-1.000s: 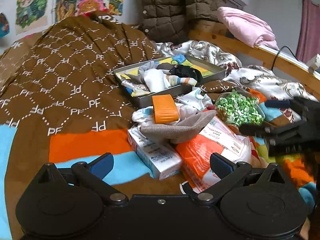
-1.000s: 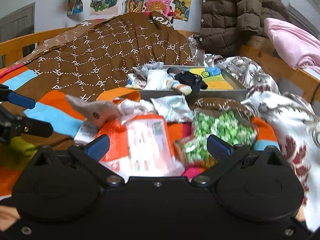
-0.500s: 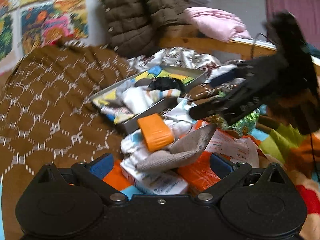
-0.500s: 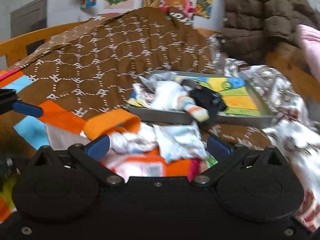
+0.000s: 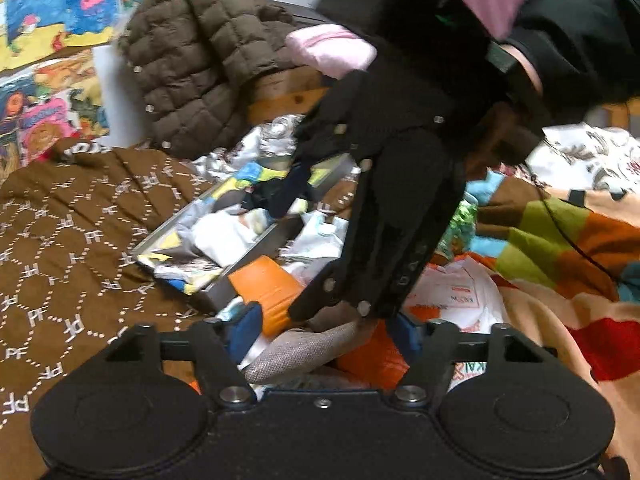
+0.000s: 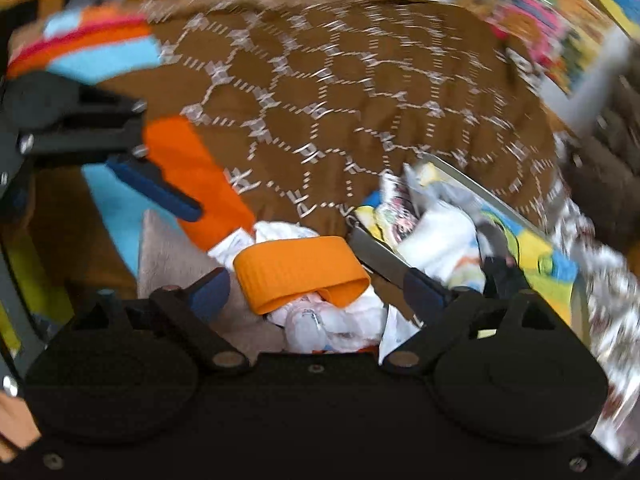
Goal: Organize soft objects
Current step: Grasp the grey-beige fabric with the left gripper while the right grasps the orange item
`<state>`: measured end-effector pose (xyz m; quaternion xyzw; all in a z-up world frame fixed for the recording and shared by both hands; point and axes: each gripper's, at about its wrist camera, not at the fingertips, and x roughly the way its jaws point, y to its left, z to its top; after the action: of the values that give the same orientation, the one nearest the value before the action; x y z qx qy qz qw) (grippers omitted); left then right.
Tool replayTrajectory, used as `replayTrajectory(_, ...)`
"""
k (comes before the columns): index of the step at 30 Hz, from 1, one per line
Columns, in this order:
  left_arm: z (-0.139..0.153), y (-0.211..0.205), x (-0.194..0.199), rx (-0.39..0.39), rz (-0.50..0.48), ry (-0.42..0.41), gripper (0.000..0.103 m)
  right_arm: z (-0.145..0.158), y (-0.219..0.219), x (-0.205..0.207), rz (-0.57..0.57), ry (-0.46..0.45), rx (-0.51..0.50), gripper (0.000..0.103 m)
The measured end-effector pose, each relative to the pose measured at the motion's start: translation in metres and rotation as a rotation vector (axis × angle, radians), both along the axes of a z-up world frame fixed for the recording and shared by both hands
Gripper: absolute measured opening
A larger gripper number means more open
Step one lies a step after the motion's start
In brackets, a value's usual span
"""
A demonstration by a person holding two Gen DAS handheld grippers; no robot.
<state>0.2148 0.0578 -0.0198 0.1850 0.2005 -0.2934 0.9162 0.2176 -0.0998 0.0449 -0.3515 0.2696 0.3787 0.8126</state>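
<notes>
Both my claws just started closing but nothing's pinched yet – right gripper [image 6: 316, 284] sits spread around the ribbed orange elastic band [image 6: 300, 268], left gripper [image 5: 324, 332] half-spread over the grey-beige knit cloth [image 5: 304, 348] – next I squeeze and lift.

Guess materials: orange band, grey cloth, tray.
Orange band: looks like ribbed elastic or rubbery webbing, matte; fine ridges run across a flat loop that holds its shape.
Grey cloth: coarse woven or knit fabric, matte; the texture shows and it drapes limply.
Tray: probably metal, a dull grey wall with a straight rigid rim.
</notes>
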Motion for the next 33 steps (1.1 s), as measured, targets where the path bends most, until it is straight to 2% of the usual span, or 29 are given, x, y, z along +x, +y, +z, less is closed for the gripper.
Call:
replayTrajectory(3,-0.004,0.000,-0.001,0.005,-0.042,0.017,0.054,-0.003,0.014,0.002,0.072,0.003,-0.087,0.074)
replayTrajectory(7,-0.013,0.000,-0.001,0.014,-0.045,0.035,0.049,-0.006,0.029,-0.003,0.165,0.010,-0.179,0.072)
replayTrajectory(10,-0.016,0.005,0.001,-0.009,-0.035,0.059,0.046,-0.011,0.037,-0.004,0.207,0.019,-0.226,0.065)
replayTrajectory(17,-0.021,0.009,0.002,-0.010,-0.028,0.081,0.042,-0.005,0.036,-0.014,0.219,0.034,-0.234,0.049)
replayTrajectory(19,-0.020,0.007,0.003,-0.006,-0.029,0.078,0.035,-0.003,0.035,-0.015,0.219,0.039,-0.237,0.044)
replayTrajectory(21,-0.019,0.005,0.004,0.001,-0.034,0.080,0.032,-0.005,0.038,-0.015,0.216,0.046,-0.234,0.033)
replayTrajectory(26,-0.017,0.002,0.006,0.011,-0.035,0.092,0.022,-0.007,0.042,-0.014,0.220,0.040,-0.245,0.023)
replayTrajectory(29,-0.016,0.002,0.004,0.014,-0.030,0.099,0.016,-0.009,0.046,-0.009,0.199,0.044,-0.225,0.018)
replayTrajectory(33,-0.012,0.002,0.001,0.002,-0.012,0.104,0.010,0.010,0.028,-0.008,0.126,0.060,-0.153,0.011)
